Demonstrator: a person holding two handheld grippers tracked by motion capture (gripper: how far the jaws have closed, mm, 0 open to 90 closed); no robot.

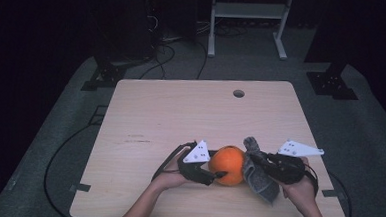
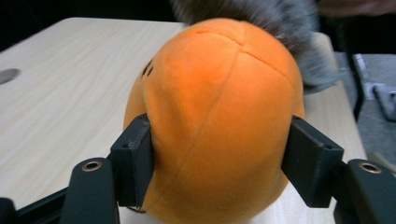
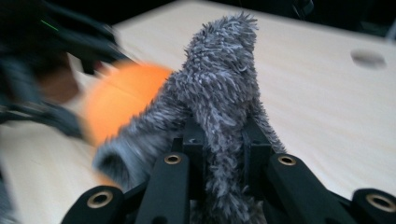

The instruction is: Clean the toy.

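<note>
- Table [image 1: 146, 111]: pale wood top with a round hole [image 1: 239, 93] near its far edge; dark floor and cables beyond.
- Orange plush [image 1: 228, 164]: round soft ball with stitched seams, on the near middle of the table, between the two grippers. In the left gripper view [image 2: 219, 116] it stands close up, with small black marks on its upper left side.
- Grey cloth [image 1: 257, 173]: shaggy fabric, just right of the plush and touching its right side; one end stands up, the rest hangs down toward the near edge. In the right gripper view [image 3: 219, 93] it rises as a fuzzy tuft from between the jaws.
- Left gripper [image 1: 216, 176]: held in the left hand [image 1: 169, 180], at the left of the plush; its jaws pinch the plush, one pad on each flank, pressing into the fabric.
- Right gripper [image 1: 258, 159]: held in the right hand [image 1: 299, 189], at the right of the plush; its jaws are pressed together on the cloth, pinching a fold of it.
- White three-cornered plates top both grippers.
</note>
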